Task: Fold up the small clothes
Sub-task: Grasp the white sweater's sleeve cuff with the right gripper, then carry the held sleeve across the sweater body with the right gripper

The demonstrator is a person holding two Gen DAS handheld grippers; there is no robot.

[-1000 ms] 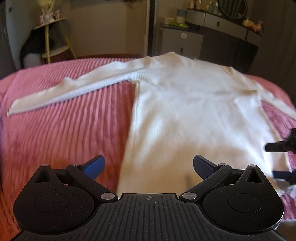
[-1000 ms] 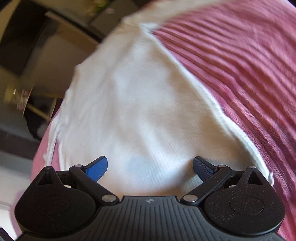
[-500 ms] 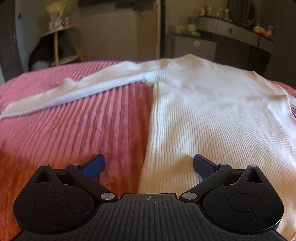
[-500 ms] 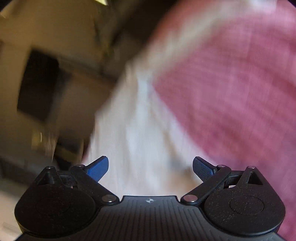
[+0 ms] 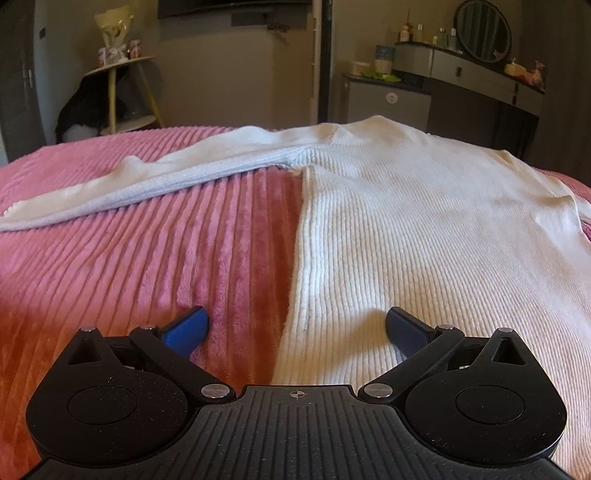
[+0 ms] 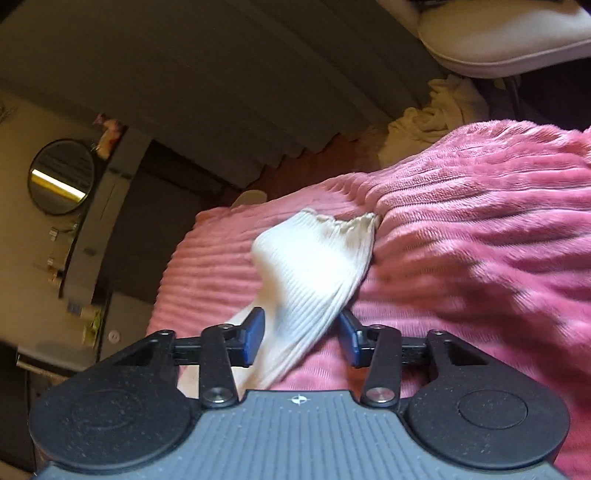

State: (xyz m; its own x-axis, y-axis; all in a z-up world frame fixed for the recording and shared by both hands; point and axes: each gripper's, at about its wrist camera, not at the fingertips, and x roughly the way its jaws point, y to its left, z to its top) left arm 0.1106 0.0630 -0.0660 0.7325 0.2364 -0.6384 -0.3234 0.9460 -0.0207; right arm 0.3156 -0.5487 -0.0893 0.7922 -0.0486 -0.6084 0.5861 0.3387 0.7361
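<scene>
A white ribbed long-sleeved sweater lies flat on a pink ribbed bedspread, its left sleeve stretched out to the left. My left gripper is open, low over the sweater's lower left side edge, holding nothing. In the right wrist view, my right gripper has its blue pads closed in on the sweater's right sleeve, whose cuff points away over the bedspread.
Beyond the bed stand a dresser with a round mirror, a small cabinet and a yellow-legged side table. The right wrist view shows cream cloth past the bed's far edge and a white seat above.
My right gripper swung from the sweater's body to the right sleeve and closed on it. My left gripper moved lower and nearer to the sweater's left edge and stayed open.
</scene>
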